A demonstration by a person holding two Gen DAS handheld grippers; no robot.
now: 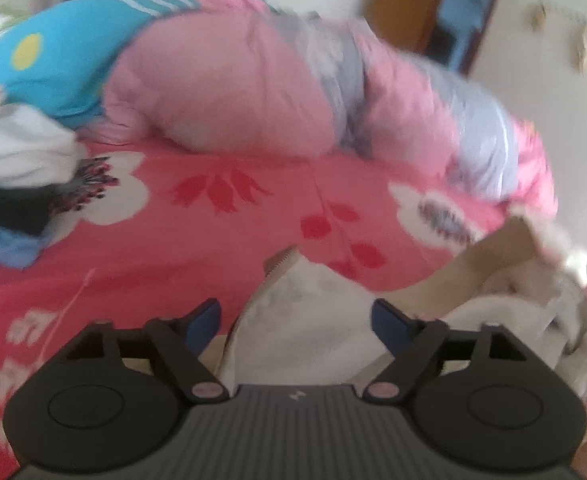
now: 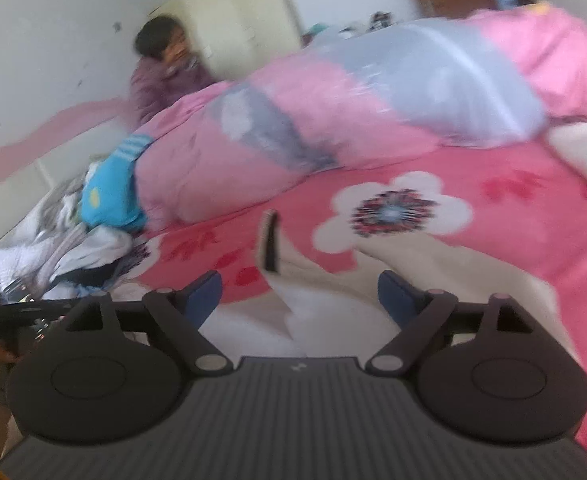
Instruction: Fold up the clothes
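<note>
Both my left gripper (image 1: 293, 322) and right gripper (image 2: 299, 294) stand wide, empty; the cream garment (image 2: 333, 280) lies unpinned and may unfold

Bed (image 2: 493, 248): quilt (image 2: 333, 120), cream garment (image 2: 433, 276)

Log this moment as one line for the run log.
task: fold clothes | left gripper: open, empty, over cream garment | right gripper: open, empty, over same garment | surface: pink sheet
</note>
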